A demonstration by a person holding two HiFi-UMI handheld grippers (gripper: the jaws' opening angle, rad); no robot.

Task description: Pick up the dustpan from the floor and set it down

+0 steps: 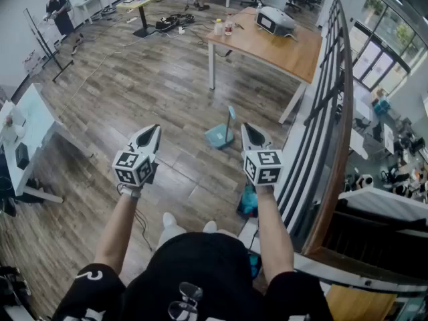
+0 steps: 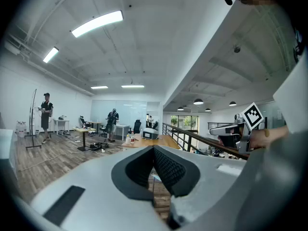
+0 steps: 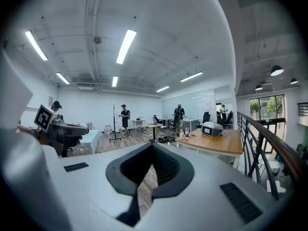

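Note:
The teal dustpan [image 1: 219, 136] stands on the wooden floor ahead of me, its handle [image 1: 231, 116] pointing up. My left gripper [image 1: 154, 128] is held out level to the left of the dustpan, well apart from it, with its jaws together and nothing between them. My right gripper [image 1: 247, 127] hangs just right of the dustpan and above it, also shut and empty. In the left gripper view the left gripper [image 2: 154, 149] shows tips that meet. The right gripper view shows the right gripper [image 3: 153, 146] closed the same way. Neither gripper touches the dustpan.
A wooden table [image 1: 281, 52] with a white device [image 1: 275, 20] and bottles stands beyond the dustpan. A black railing [image 1: 328, 112] runs along the right. A white table [image 1: 33, 122] is at the left. A blue object [image 1: 247, 202] lies near my right foot. A person [image 1: 60, 12] stands far left.

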